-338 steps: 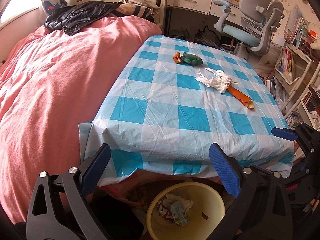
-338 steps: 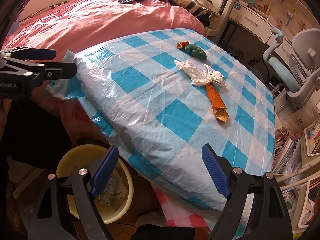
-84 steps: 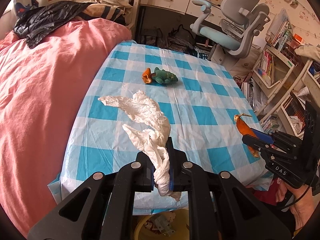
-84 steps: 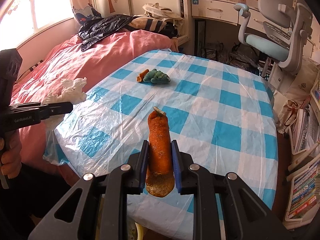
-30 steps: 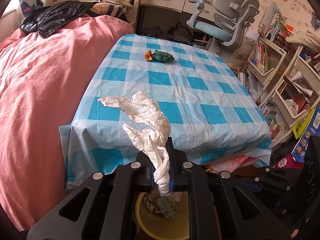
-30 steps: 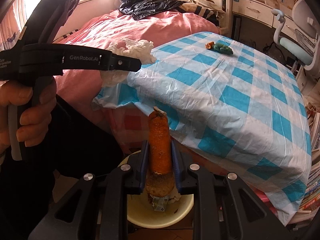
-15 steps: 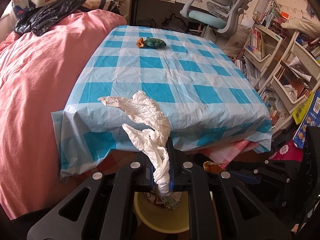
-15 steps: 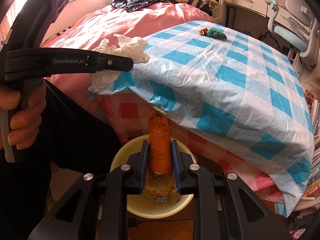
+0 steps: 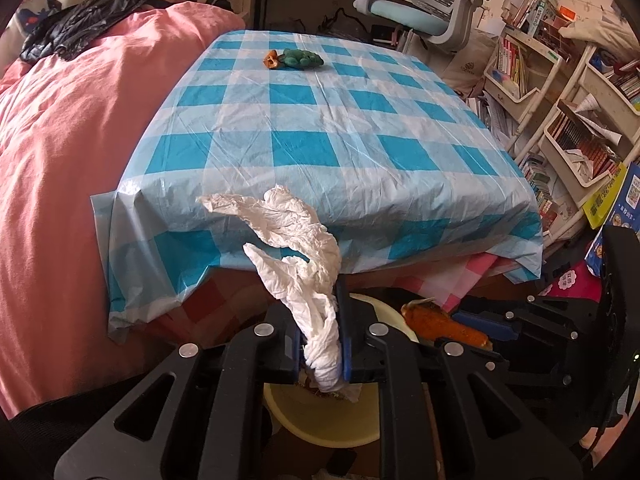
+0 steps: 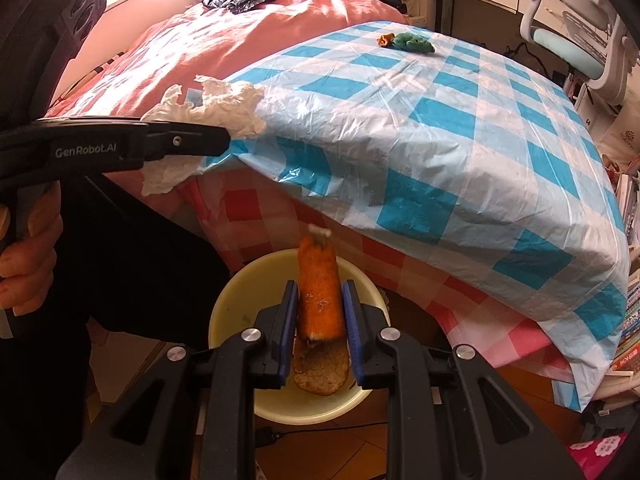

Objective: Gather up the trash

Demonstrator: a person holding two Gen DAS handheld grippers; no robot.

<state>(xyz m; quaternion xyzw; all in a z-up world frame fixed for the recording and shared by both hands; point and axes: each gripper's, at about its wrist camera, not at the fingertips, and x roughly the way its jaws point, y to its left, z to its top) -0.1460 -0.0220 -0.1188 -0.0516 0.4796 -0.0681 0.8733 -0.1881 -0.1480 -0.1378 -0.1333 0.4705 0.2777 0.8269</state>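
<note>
A crumpled white tissue (image 9: 296,232) sticks up from between the blue pads of my left gripper (image 9: 321,332). Its jaws are opening, and the pads still touch the tissue. In the right wrist view the left gripper (image 10: 218,138) hangs left of the bin with the tissue (image 10: 224,108). My right gripper (image 10: 320,288) is shut on a long orange peel (image 10: 318,272), right above the yellow bin (image 10: 224,304). The left wrist view shows that peel (image 9: 440,322) over the bin's rim (image 9: 320,434). A green toy (image 9: 302,59) and a small orange scrap (image 9: 271,60) lie far back on the table.
The blue-checked tablecloth (image 9: 320,140) overhangs the table edge just above the bin. A pink bed (image 9: 60,160) lies to the left. An office chair (image 9: 432,4) and bookshelves (image 9: 568,120) stand to the right. A hand (image 10: 28,248) holds the left gripper's handle.
Both grippers have sunk toward the yellow bin, which now shows larger under them. The left pads have parted slightly around the tissue. The right grip on the peel is unchanged.
</note>
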